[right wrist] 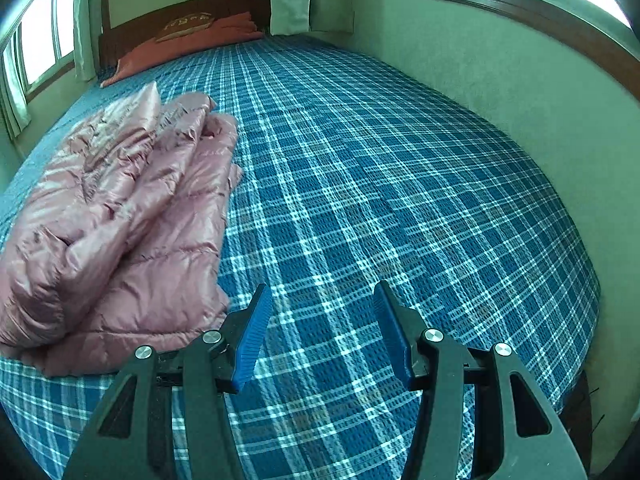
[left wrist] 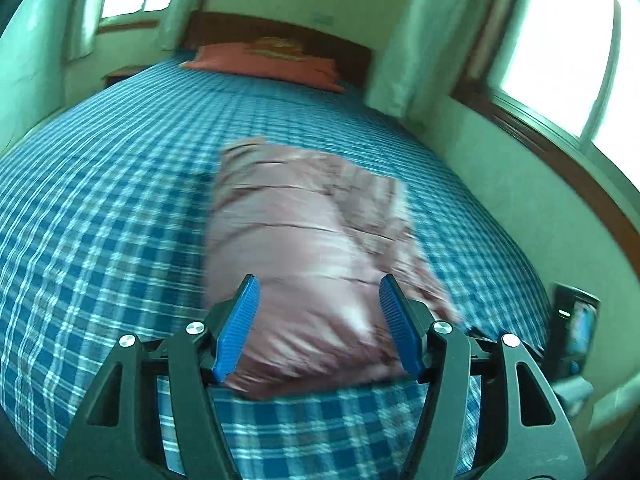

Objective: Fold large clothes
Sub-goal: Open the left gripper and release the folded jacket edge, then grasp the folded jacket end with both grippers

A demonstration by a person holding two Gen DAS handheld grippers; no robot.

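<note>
A shiny pink puffer jacket [left wrist: 304, 248] lies folded in a thick bundle on the blue plaid bed [left wrist: 100, 208]. In the left wrist view it sits straight ahead, blurred. My left gripper [left wrist: 318, 284] is open and empty, its blue pads above the jacket's near end. In the right wrist view the jacket [right wrist: 120, 216] lies at the left. My right gripper [right wrist: 322, 292] is open and empty, over bare plaid sheet [right wrist: 400, 184] to the right of the jacket.
Orange pillows [right wrist: 180, 44] lie against the dark wooden headboard [left wrist: 280, 32] at the far end. A pale wall [right wrist: 500, 80] with windows runs along the bed's right side. A dark device [left wrist: 572, 324] stands at the bed's right near corner.
</note>
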